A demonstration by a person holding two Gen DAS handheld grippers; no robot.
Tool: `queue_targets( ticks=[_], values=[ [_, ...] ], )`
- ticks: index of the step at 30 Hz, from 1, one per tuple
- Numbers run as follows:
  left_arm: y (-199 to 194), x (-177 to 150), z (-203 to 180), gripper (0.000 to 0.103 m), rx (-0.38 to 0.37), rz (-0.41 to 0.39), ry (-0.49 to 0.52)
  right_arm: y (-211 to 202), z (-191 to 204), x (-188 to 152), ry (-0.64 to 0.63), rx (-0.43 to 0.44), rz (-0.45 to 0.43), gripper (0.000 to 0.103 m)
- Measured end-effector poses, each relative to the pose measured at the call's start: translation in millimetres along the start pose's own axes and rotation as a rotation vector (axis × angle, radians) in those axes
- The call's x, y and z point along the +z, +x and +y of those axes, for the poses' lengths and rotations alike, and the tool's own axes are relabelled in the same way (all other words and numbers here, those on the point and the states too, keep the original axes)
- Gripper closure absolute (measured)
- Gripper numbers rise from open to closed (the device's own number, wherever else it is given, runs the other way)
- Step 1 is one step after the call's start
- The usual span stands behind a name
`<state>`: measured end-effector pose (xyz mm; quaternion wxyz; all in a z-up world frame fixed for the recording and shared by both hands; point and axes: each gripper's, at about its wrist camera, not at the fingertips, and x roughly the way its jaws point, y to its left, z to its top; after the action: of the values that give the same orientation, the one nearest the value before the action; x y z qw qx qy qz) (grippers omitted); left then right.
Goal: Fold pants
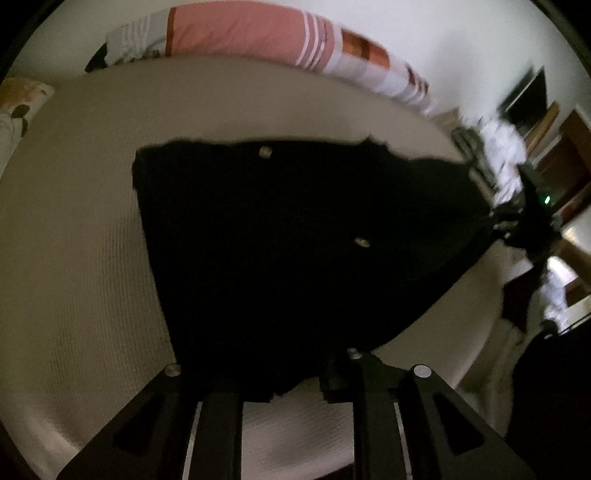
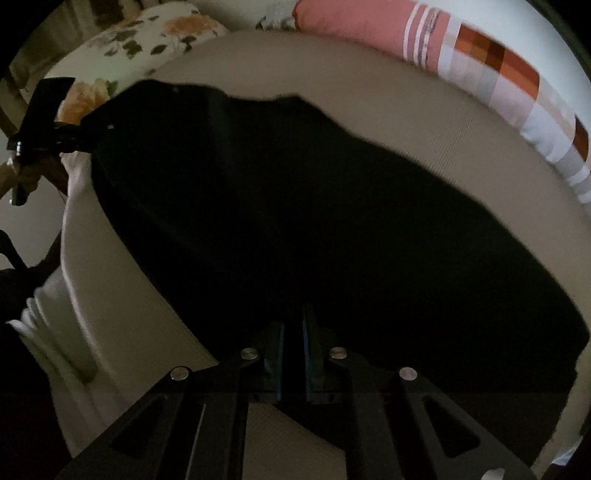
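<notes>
Black pants (image 1: 280, 236) with metal buttons lie spread on a beige bed (image 1: 74, 229). In the left wrist view my left gripper (image 1: 291, 384) stands at the near hem, its fingers apart around the cloth edge; whether it grips is unclear. My right gripper (image 1: 517, 218) shows at the right, holding the far corner of the pants. In the right wrist view the pants (image 2: 314, 229) stretch across the bed (image 2: 129, 295), and my right gripper (image 2: 293, 332) is shut on their near edge. The left gripper (image 2: 70, 136) shows at the pants' far left corner.
A pink striped blanket (image 1: 240, 33) lies along the bed's far edge, also in the right wrist view (image 2: 369, 29). A floral pillow (image 2: 147, 40) sits at the bed's far left. Furniture and a dark screen (image 1: 528, 96) stand beyond the bed's right side.
</notes>
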<state>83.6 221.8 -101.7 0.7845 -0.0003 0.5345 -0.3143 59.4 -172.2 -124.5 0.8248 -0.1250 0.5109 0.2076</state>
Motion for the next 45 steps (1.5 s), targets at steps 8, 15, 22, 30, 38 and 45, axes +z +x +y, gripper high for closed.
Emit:
queue_targets(
  ticks=[8,15,22,30,38,45],
  values=[
    [-17,2,-16,0.068,0.094,0.037,-0.009,9,0,1,0.014,-0.004,0.002,0.096],
    [-51,-19,-5,0.025,0.187,0.029,-0.188,10,2,-6,0.010,0.005,-0.032,0.095],
    [-59,-41,8,0.030,0.009,-0.074,-0.623,11,3,-12,0.000,0.008,-0.056,0.095],
    [-29,-37,31,0.081,-0.068,-0.124,-0.889,7,-4,-9,0.037,0.013,-0.076,0.095],
    [-69,25,21,0.084,0.037,-0.206,-0.589,-24,13,-8,0.063,0.057,-0.121,0.095],
    [-24,-5,35,0.082,0.153,0.004,-0.512,10,19,-19,0.091,0.092,-0.038,0.094]
  ],
)
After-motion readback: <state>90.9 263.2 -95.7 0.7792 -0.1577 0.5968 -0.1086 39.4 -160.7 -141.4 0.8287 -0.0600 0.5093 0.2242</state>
